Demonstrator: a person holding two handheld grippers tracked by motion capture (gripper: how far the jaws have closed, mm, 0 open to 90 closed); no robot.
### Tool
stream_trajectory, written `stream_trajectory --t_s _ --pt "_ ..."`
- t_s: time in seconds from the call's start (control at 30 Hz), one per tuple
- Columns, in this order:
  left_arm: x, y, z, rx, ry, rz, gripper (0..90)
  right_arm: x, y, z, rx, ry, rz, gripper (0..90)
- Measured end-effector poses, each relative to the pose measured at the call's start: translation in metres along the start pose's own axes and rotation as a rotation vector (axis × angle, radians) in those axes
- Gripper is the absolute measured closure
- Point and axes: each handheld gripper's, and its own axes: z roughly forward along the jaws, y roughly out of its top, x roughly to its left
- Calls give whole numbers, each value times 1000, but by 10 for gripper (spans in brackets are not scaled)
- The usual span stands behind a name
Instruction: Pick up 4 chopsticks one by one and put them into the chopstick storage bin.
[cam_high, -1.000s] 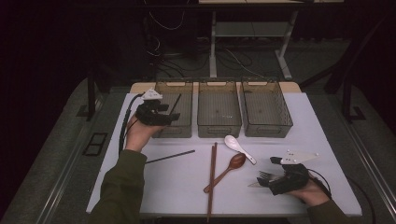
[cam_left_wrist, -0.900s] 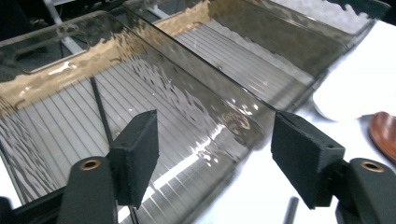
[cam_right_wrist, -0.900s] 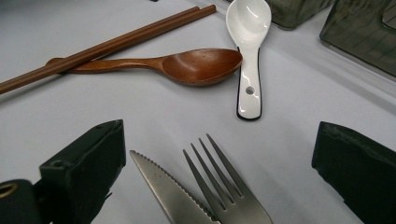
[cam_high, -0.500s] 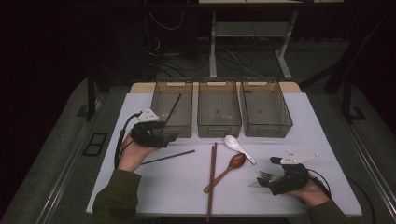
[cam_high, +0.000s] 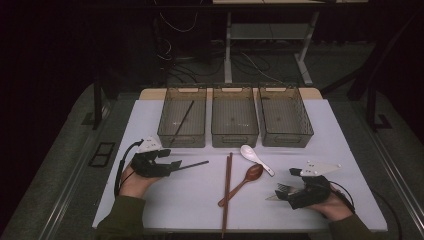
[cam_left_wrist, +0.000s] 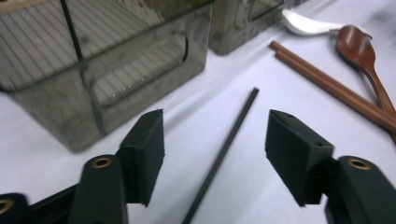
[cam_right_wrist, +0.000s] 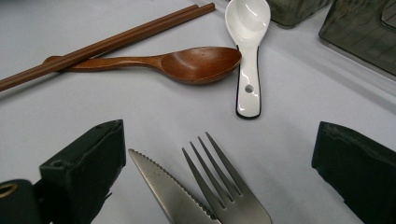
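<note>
Chopstick, black (cam_left_wrist: 224, 149), single: lies flat on the white table (cam_high: 165, 200) in front of the leftmost bin (cam_high: 183, 118), which holds its twin (cam_high: 183, 120). Left gripper (cam_high: 172, 165): released, jaws just been closing, straddling the stick without pressing it. Right gripper (cam_high: 292, 192): released, over metal fork (cam_right_wrist: 224, 186) and knife (cam_right_wrist: 173, 191). Wooden chopsticks (cam_high: 227, 190), wooden spoon (cam_high: 245, 180), white spoon (cam_high: 256, 158): mid-table.

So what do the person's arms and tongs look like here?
Both tongs, left and right, are black with blocky matte pads, brass-coloured screws, a pale three-cornered top plate and a trailing black cable. Olive-green sleeves cover the forearms.
</note>
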Motion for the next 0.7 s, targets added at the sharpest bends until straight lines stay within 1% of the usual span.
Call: stream_trajectory --t_s 0.17,0.27,0.4,0.43,0.57,0.6,0.63,0.7 --pt "0 -13 -4 8 -7 -8 462 0 0 0 -2 -2 -1 29" --pt "0 -18 -3 29 1 5 505 1 0 0 -2 -2 -2 29" --pt "3 -22 2 54 -24 16 563 1 0 0 -1 0 -6 29" --pt "4 -22 4 54 -29 21 575 1 0 0 0 -1 -6 29" --pt "3 -24 9 79 -44 35 614 1 0 1 0 1 -7 29" --pt "3 -24 11 80 -47 35 622 1 0 1 0 1 -8 29" --pt "4 -24 12 85 -44 46 633 1 0 1 -1 2 -8 29" --pt "5 -24 14 80 -43 37 655 1 0 1 0 2 -8 29"
